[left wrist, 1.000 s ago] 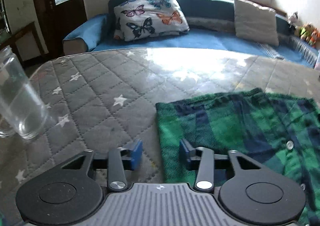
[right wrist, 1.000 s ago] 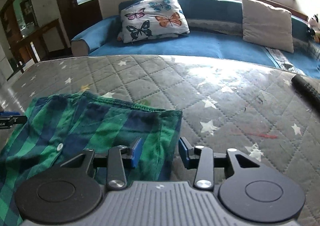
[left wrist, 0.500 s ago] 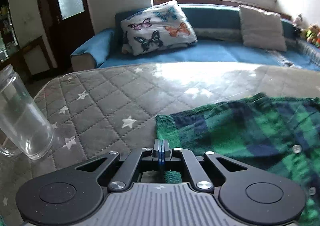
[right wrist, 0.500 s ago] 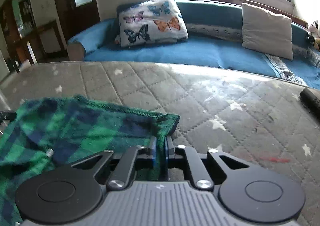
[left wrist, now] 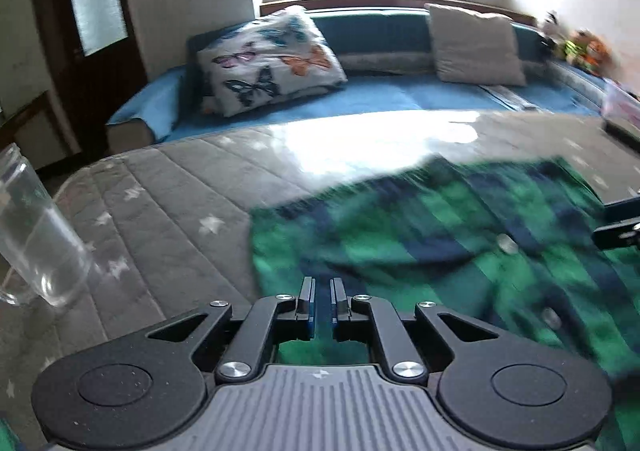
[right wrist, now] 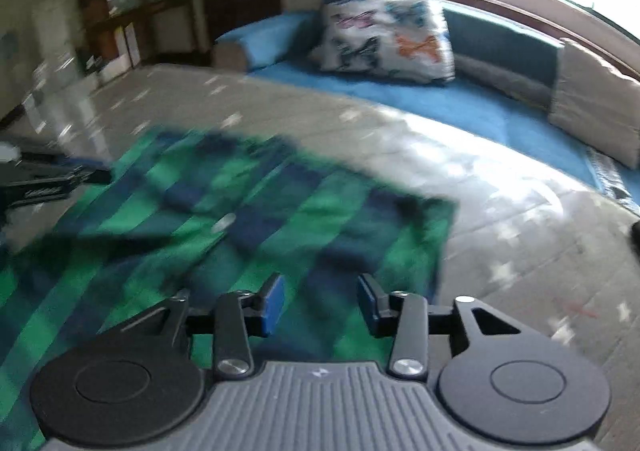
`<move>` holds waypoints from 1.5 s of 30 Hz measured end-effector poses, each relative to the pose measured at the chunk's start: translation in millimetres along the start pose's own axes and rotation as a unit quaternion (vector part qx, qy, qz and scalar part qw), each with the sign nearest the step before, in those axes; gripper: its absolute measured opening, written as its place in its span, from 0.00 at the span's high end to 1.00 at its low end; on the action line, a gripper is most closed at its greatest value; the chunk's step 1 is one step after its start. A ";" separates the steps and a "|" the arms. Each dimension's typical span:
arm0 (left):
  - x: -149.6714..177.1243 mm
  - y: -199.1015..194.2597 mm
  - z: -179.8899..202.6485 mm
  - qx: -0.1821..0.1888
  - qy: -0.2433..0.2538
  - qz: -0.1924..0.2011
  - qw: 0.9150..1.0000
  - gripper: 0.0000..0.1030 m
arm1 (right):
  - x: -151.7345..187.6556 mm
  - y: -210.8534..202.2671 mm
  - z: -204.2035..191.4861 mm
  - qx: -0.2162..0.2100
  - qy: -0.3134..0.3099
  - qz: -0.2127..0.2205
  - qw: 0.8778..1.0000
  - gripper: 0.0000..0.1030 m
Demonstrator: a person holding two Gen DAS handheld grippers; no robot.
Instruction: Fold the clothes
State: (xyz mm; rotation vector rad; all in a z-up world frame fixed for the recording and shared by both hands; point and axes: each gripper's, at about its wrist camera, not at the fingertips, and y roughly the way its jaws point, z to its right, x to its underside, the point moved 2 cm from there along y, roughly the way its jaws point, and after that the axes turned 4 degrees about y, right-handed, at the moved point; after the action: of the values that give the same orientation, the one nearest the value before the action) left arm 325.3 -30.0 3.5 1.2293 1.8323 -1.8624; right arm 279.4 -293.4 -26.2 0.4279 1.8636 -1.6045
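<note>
Grey star-quilted worktop (left wrist: 168,187) carrying a green-and-navy plaid shirt (left wrist: 420,247) lying spread out, a clear glass (left wrist: 36,235) standing at its left edge

Right gripper (right wrist: 320,301): jaws are now standing wide apart, having been clamped on the plaid shirt (right wrist: 248,211) corner half a second ago. Left gripper (left wrist: 322,305): pads are parting slightly, a narrow gap showing. Shirt is lying further across the quilted mattress (left wrist: 168,219); both views are blurring.
</note>
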 end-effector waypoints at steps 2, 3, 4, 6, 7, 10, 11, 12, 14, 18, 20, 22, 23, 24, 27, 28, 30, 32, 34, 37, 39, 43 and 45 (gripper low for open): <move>9.6 -4.9 8.6 0.000 0.018 -0.003 1.000 0.90 | 9.4 -4.5 -14.9 -0.008 -0.020 -0.016 1.000 0.59; 14.5 -6.7 11.9 0.000 0.025 -0.006 1.000 0.90 | 15.0 -6.2 -22.2 -0.011 -0.031 -0.024 0.999 0.58; 20.3 -8.1 14.5 0.001 0.029 -0.012 1.000 0.90 | 21.0 -7.6 -28.3 -0.012 -0.040 -0.030 0.999 0.56; 30.6 -12.7 18.0 -0.003 0.038 -0.013 0.999 0.89 | 33.9 -11.2 -39.5 -0.012 -0.055 -0.042 0.998 0.56; 34.3 -16.2 19.6 -0.007 0.045 -0.011 0.999 0.89 | 40.2 -13.4 -42.8 -0.013 -0.058 -0.044 0.997 0.54; 44.2 -26.4 21.1 -0.020 0.059 -0.007 0.998 0.89 | 55.4 -27.6 -49.6 -0.014 -0.062 -0.039 0.997 0.53; 47.0 -29.9 20.8 -0.026 0.063 -0.006 0.998 0.88 | 59.0 -31.5 -51.3 -0.013 -0.066 -0.038 0.997 0.53; 49.9 -33.5 19.7 -0.032 0.065 -0.004 0.997 0.87 | 64.1 -37.3 -53.4 -0.012 -0.070 -0.036 0.997 0.53; 56.4 -41.2 16.7 -0.042 0.063 -0.001 0.997 0.80 | 73.6 -48.9 -57.8 -0.016 -0.074 -0.031 0.997 0.53; 73.2 -60.0 15.8 -0.055 0.053 0.004 0.997 0.74 | 93.0 -72.0 -68.4 -0.034 -0.077 -0.021 0.996 0.50; 81.4 -73.6 20.4 -0.052 0.050 0.011 0.997 0.70 | 105.2 -82.5 -77.3 -0.042 -0.090 -0.016 0.995 0.49; 90.0 -88.5 28.0 -0.044 0.049 0.020 0.998 0.64 | 117.4 -93.8 -86.8 -0.051 -0.104 -0.010 0.993 0.49; 95.3 -96.2 34.9 -0.038 0.051 0.024 0.998 0.61 | 121.9 -99.1 -90.8 -0.056 -0.108 -0.007 0.992 0.47; 100.5 -103.8 41.8 -0.032 0.053 0.028 0.998 0.59 | 126.6 -104.2 -94.5 -0.061 -0.111 -0.004 0.992 0.45; 115.0 -120.7 63.1 -0.016 0.060 0.040 0.997 0.54 | 143.1 -116.6 -106.7 -0.054 -0.125 0.008 0.991 0.45; 119.3 -124.8 69.8 -0.012 0.063 0.043 0.997 0.52 | 148.5 -119.3 -109.4 -0.052 -0.127 0.011 0.990 0.45; 128.0 -133.0 83.4 -0.005 0.068 0.049 0.996 0.52 | 159.3 -124.7 -114.9 -0.050 -0.133 0.017 0.990 0.45; 136.6 -141.2 97.0 0.003 0.073 0.056 0.996 0.51 | 167.0 -132.0 -116.7 -0.049 -0.136 0.026 0.989 0.43; 144.4 -147.0 107.0 0.003 0.083 0.061 0.995 0.50 | 173.2 -136.5 -116.9 -0.051 -0.133 0.030 0.989 0.39; 155.8 -152.7 117.0 0.003 0.095 0.062 0.994 0.50 | 184.2 -139.9 -119.1 -0.050 -0.134 0.034 0.989 0.39; 161.5 -155.9 121.0 -0.001 0.102 0.063 0.993 0.49 | 185.8 -144.2 -120.7 -0.052 -0.139 0.036 0.988 0.39; 167.6 -160.4 123.0 -0.006 0.101 0.066 0.993 0.48 | 183.7 -151.0 -121.5 -0.058 -0.134 0.045 0.988 0.39; 169.3 -163.5 123.3 -0.010 0.102 0.066 0.993 0.48 | 187.0 -149.3 -123.9 -0.057 -0.139 0.042 0.988 0.39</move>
State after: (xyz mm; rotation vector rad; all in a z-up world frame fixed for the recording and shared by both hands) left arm 61.4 -51.3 -19.2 1.5445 1.8130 -1.6991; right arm 16.7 -233.3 -26.8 0.2157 1.6928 -1.4140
